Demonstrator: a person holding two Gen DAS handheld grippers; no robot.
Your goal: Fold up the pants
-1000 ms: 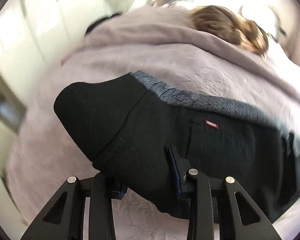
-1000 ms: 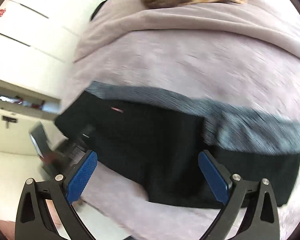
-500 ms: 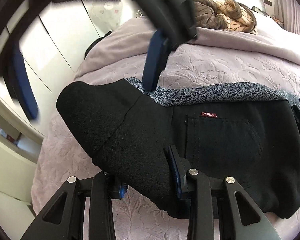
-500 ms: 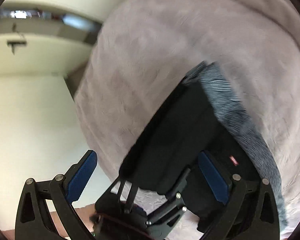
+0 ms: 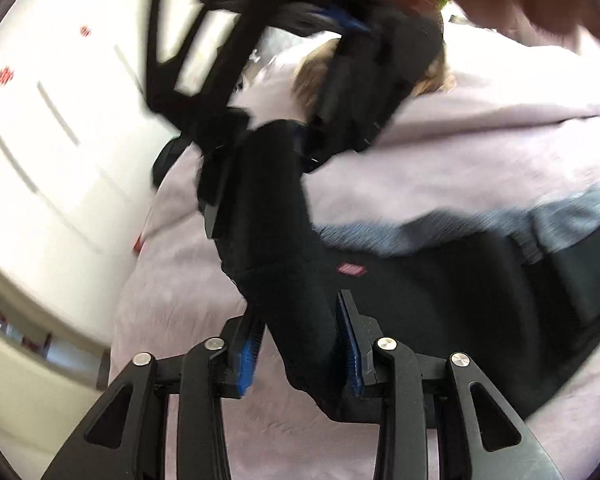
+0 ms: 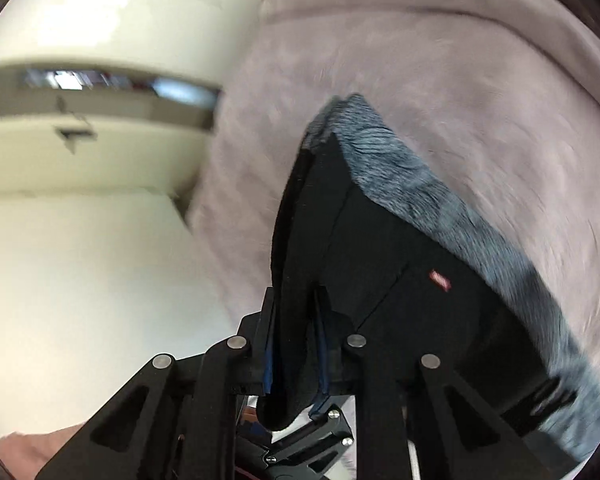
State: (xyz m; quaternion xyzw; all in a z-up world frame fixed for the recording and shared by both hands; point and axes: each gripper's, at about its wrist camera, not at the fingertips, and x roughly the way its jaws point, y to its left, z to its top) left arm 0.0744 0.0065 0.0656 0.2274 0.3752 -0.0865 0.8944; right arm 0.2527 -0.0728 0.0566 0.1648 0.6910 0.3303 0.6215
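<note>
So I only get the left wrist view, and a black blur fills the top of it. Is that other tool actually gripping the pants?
Observer: Yes. In the right wrist view the right gripper has its fingers shut on a black fold of the pants.
Visitor: Which part of them?
Observer: An edge close to the grey fleecy lining, which runs along the pants' far side in that view.
Visitor: Is it a deep grip?
Observer: It looks so. The fabric passes right through between the fingers and bulges out on the camera side.
</note>
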